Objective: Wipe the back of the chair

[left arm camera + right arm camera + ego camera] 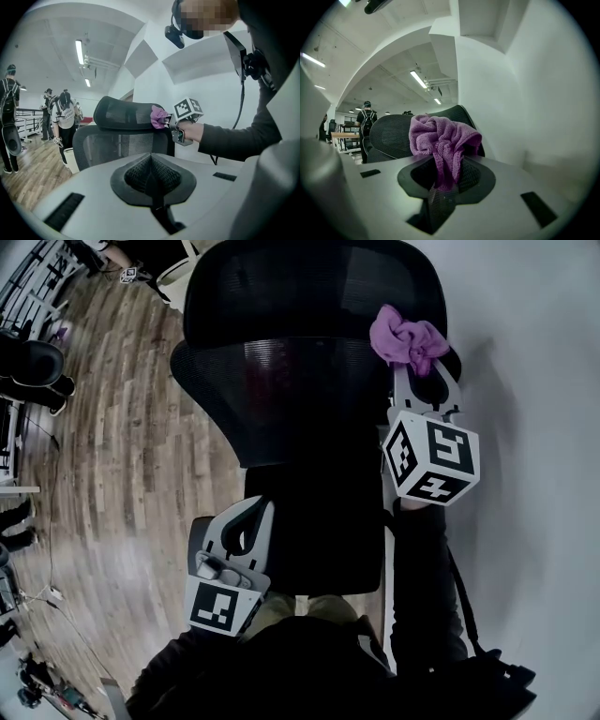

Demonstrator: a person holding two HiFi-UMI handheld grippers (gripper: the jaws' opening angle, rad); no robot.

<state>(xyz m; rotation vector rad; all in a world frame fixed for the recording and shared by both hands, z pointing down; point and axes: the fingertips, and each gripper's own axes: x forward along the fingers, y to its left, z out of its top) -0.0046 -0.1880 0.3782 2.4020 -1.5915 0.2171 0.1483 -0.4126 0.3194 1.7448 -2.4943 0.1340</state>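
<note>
Up at the right end of a black mesh office chair (281,390), where the headrest (309,287) meets the top of the backrest, the right tool (424,371) is clamped on a bunched purple terry cloth (405,338). The right gripper view shows a tail of the cloth (440,136) pinched between the jaws and the loose bulk mushrooming ahead of them. That leaves a soft wad leading into the mesh rather than hard plastic. From the left gripper view, the cloth (158,117) sits against the headrest's end, touching or just short of it; true contact cannot be confirmed.

Starting at an upper corner looks deliberate: strokes can run across and down the backrest (117,145) from there.

The left tool (251,517) hangs low beside the seat (319,531), well apart from the cloth, its jaws drawn together on nothing. It appears parked clear of the wiping path, though near enough to steady the chair if it swivels or rolls on the wooden floor (112,427).

By these frames little or none of the back has been covered. A white wall (525,381) stands close on the chair's right, which may cramp the right arm's swing. Several people (65,117) stand in the background beyond the chair.
</note>
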